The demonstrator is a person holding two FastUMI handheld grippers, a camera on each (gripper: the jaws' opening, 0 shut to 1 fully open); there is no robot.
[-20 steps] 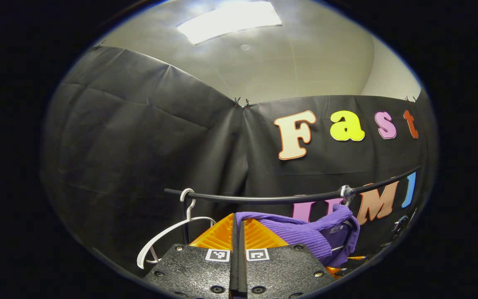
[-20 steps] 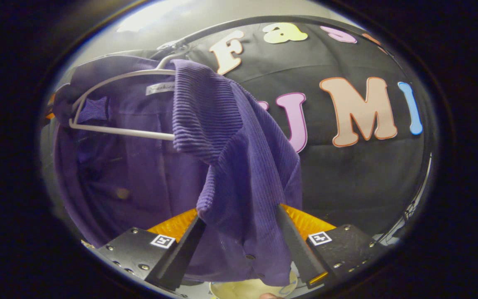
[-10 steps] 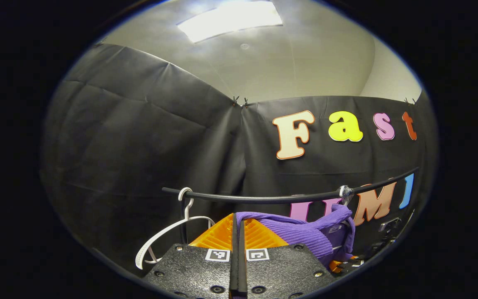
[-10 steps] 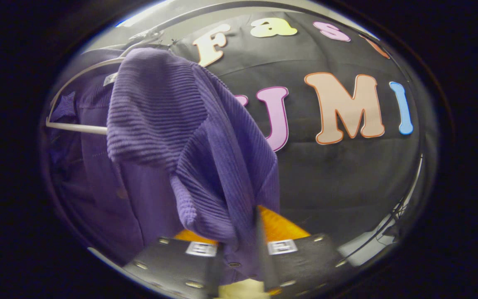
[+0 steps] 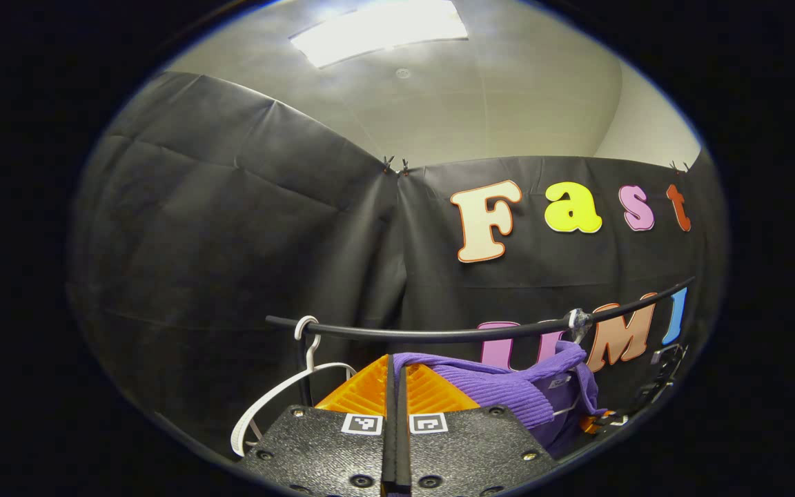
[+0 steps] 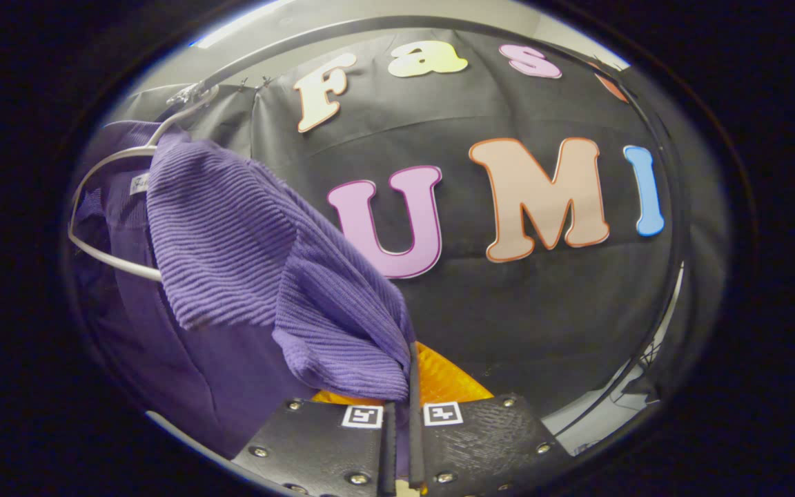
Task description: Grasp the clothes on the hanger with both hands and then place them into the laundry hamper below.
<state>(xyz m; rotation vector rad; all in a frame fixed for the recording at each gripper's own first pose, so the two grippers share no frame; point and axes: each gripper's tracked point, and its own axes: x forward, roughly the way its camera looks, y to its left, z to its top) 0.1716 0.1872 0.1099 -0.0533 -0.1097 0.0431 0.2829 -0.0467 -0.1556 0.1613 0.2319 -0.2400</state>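
Right claw (image 6: 401,407) now clamped on sweater (image 6: 246,248)

Purple sweater (image 5: 508,388) on the black rail (image 5: 439,335), beside an empty white hanger (image 5: 280,390).

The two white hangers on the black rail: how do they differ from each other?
The bare hanger carries nothing; the loaded hanger carries the purple sweater. The bare hanger hangs free, while the loaded hanger's sweater is pinched by the right tongs. Both are white and hook over the rail.
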